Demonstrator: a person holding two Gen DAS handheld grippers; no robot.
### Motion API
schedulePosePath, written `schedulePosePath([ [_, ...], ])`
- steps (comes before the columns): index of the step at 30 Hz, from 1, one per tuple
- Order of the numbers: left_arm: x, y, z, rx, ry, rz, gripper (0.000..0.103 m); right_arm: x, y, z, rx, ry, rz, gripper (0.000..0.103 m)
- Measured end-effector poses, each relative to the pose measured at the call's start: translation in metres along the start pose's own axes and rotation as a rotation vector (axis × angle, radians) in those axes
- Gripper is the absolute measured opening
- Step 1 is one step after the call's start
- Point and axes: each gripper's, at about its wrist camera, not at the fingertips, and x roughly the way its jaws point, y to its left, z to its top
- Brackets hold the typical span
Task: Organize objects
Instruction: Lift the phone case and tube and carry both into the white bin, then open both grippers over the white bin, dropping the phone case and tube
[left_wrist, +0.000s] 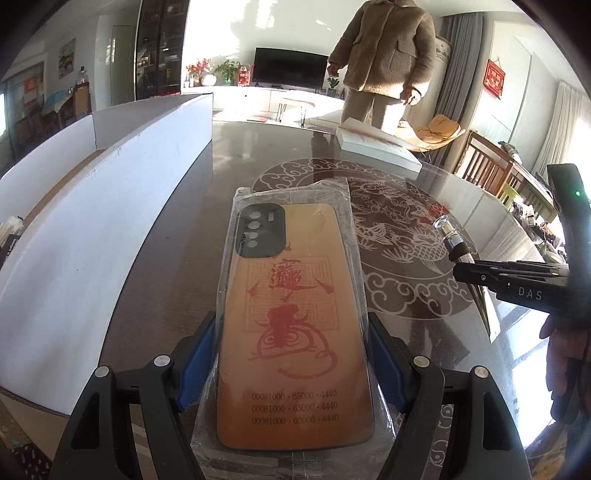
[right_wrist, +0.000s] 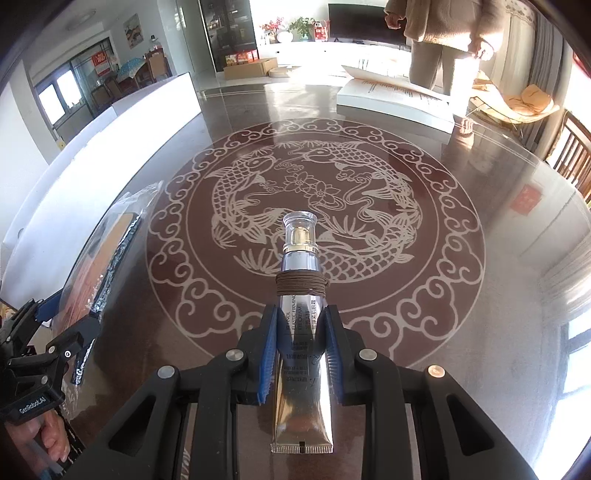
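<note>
Above the near table edge, the left gripper (left_wrist: 291, 354) is pinching a plastic-wrapped phone case (left_wrist: 291, 314); the right gripper (right_wrist: 301, 350) is squeezing an eye-cream tube (right_wrist: 301, 314). Slick wrap is risking slippage, and the tube is risking buckling.

Sunlit living room, television (left_wrist: 290, 70), glossy table (right_wrist: 480, 229).
</note>
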Motion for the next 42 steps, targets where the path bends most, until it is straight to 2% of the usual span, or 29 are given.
schedulePosePath([
  [5, -0.06, 0.021, 0.01, -0.057, -0.106, -0.024, 0.074, -0.036, 0.023, 0.012, -0.024, -0.078, 0.038, 0.025],
  [10, -0.114, 0.098, 0.047, -0.172, -0.187, 0.05, 0.074, -0.068, 0.097, 0.07, -0.1, -0.197, 0.204, 0.025],
  [12, -0.119, 0.139, 0.062, -0.219, -0.163, 0.088, 0.074, -0.074, 0.14, 0.096, -0.14, -0.234, 0.285, 0.025],
  [14, -0.111, 0.176, 0.075, -0.221, -0.114, 0.173, 0.074, -0.071, 0.186, 0.121, -0.174, -0.261, 0.358, 0.025],
  [17, -0.091, 0.224, 0.087, -0.208, -0.024, 0.294, 0.074, -0.051, 0.251, 0.15, -0.211, -0.253, 0.438, 0.025],
  [19, -0.078, 0.248, 0.089, -0.217, 0.036, 0.337, 0.075, -0.026, 0.291, 0.161, -0.232, -0.203, 0.467, 0.026],
  [21, -0.066, 0.266, 0.086, -0.225, 0.103, 0.382, 0.075, 0.002, 0.324, 0.161, -0.261, -0.155, 0.459, 0.026],
  [23, -0.057, 0.275, 0.081, -0.221, 0.152, 0.422, 0.075, 0.036, 0.344, 0.154, -0.254, -0.061, 0.47, 0.026],
  [25, -0.054, 0.276, 0.075, -0.206, 0.171, 0.449, 0.078, 0.065, 0.351, 0.146, -0.218, 0.023, 0.483, 0.03],
  [27, -0.057, 0.273, 0.071, -0.187, 0.166, 0.47, 0.094, 0.076, 0.349, 0.14, -0.193, 0.055, 0.471, 0.039],
  [29, -0.062, 0.266, 0.07, -0.157, 0.141, 0.494, 0.099, 0.071, 0.342, 0.137, -0.179, 0.043, 0.472, 0.061],
  [30, -0.064, 0.262, 0.07, -0.141, 0.132, 0.512, 0.099, 0.067, 0.338, 0.138, -0.18, 0.033, 0.465, 0.081],
  [31, -0.066, 0.257, 0.07, -0.132, 0.123, 0.527, 0.099, 0.061, 0.335, 0.138, -0.185, 0.02, 0.449, 0.094],
  [35, -0.076, 0.245, 0.07, -0.138, 0.119, 0.587, 0.1, 0.039, 0.327, 0.145, -0.235, 0.017, 0.323, 0.102],
  [37, -0.081, 0.238, 0.071, -0.161, 0.119, 0.573, 0.1, 0.037, 0.324, 0.151, -0.258, 0.073, 0.237, 0.103],
  [40, -0.086, 0.233, 0.065, -0.221, 0.168, 0.513, 0.1, 0.041, 0.325, 0.155, -0.297, 0.174, 0.208, 0.103],
  [42, -0.089, 0.232, 0.063, -0.233, 0.179, 0.509, 0.1, 0.039, 0.322, 0.155, -0.294, 0.178, 0.229, 0.103],
])
